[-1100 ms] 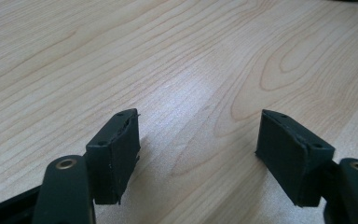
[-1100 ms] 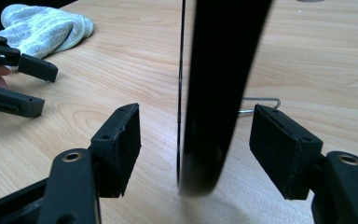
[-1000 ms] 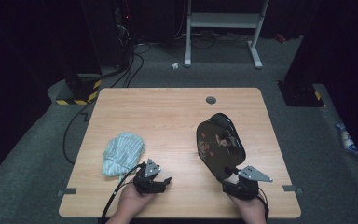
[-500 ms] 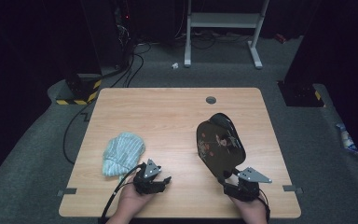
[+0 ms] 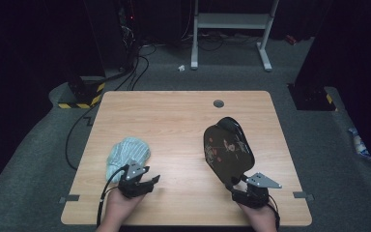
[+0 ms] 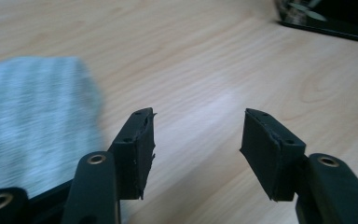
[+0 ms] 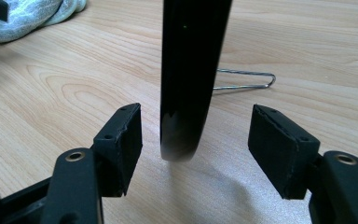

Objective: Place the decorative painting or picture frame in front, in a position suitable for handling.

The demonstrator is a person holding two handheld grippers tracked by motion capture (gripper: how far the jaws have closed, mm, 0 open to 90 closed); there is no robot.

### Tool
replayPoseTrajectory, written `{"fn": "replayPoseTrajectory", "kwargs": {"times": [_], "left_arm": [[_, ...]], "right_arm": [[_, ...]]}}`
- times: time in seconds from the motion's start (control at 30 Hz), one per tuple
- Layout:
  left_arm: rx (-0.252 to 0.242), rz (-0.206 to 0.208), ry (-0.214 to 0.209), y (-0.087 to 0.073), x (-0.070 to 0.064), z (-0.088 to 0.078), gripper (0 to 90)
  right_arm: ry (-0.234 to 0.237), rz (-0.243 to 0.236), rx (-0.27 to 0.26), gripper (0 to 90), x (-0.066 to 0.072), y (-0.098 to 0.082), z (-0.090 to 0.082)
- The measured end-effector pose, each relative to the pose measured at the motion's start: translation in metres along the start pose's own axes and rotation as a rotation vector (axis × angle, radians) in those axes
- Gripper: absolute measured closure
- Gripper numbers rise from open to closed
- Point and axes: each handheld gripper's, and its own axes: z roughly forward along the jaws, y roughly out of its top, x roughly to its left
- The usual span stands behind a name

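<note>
Your right gripper (image 7: 196,151) straddles the tray's (image 7: 189,74) edge at frame centre, jaws open, unpinched; close squarely while your left gripper (image 6: 196,140), jaws just narrowing, half-open and empty, clears the cloth (image 6: 30,116).

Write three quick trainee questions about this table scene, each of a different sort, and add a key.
1. True or false: the right claw has its pads pressed on the black plate.
2. Which thing lies beside the left claw? A) a folded newspaper B) a striped cloth C) a glass jar
3. Fill in: behind the plate's edge, a thin wire ___ rests on the table.

Key
1. False: the plate's edge stands between the open pads with a gap on each side.
2. B
3. stand: a guess from its bent wire leg.
</note>
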Motion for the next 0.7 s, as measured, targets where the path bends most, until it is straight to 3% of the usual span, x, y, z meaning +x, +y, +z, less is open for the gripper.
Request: {"fn": "replayPoseTrajectory", "kwargs": {"times": [0.1,0.17,0.3,0.43,0.6,0.7], "left_arm": [[-0.01,-0.042,0.046,-0.001,0.014,-0.009,44.8],[-0.017,-0.048,0.095,-0.001,0.021,-0.012,42.3],[0.013,-0.075,0.171,0.002,0.034,-0.01,38.1],[0.052,-0.081,0.195,0.002,0.048,-0.004,37.5],[0.087,-0.148,0.208,-0.004,0.062,0.0,37.4],[0.12,-0.156,0.208,-0.008,0.066,0.005,38.2]], "right_arm": [[0.002,0.002,0.001,34.9,0.0,0.0,0.0],[0.003,0.004,0.002,34.9,0.0,0.0,0.0],[0.005,0.005,0.007,35.0,-0.001,0.0,0.001],[0.003,0.005,0.011,35.1,0.0,0.0,0.001],[-0.001,0.006,0.013,35.3,-0.001,0.001,0.001],[-0.001,0.006,0.016,35.4,-0.001,0.001,0.002]]}}
